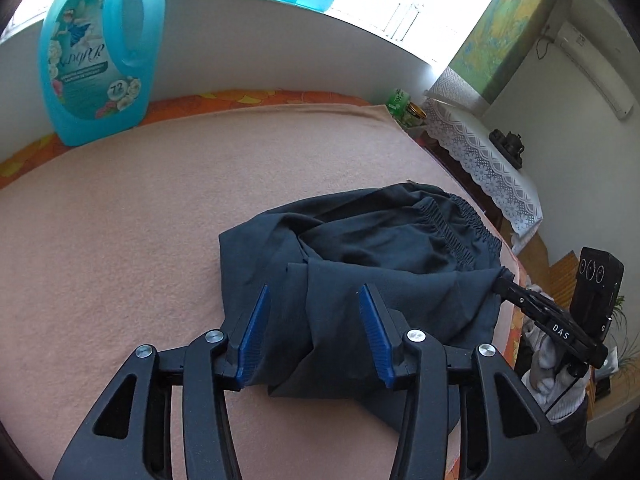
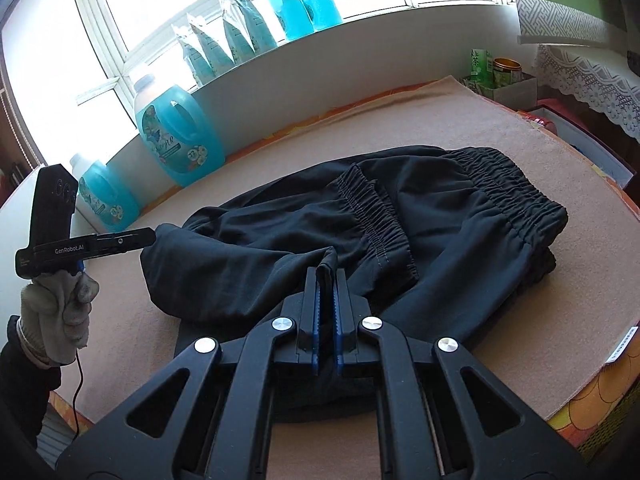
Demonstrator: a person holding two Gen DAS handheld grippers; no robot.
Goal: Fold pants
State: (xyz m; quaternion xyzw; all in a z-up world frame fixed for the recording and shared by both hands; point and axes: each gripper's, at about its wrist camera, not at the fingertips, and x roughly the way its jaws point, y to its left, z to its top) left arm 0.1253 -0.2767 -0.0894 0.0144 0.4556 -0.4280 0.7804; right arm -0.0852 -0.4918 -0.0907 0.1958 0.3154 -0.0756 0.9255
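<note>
Dark pants [image 2: 400,216] lie bunched on the pink blanket [image 1: 120,240], waistband toward the far right edge. Right gripper [image 2: 326,280] — fingers pinched closed on a raised fold of the fabric. Left gripper [image 1: 312,300] — fingers spread apart, straddling the cloth's near edge, clamping nothing.

Left gripper [image 1: 312,332]: jaws spread wide, low and level, held by a white-gloved hand [image 2: 56,312]. Right gripper [image 2: 326,312]: jaws nearly closed, pinching dark fabric.

Black claw [image 2: 326,280], blue ribbed pads [image 1: 253,334], silver screws, white glove [image 2: 56,320].
</note>
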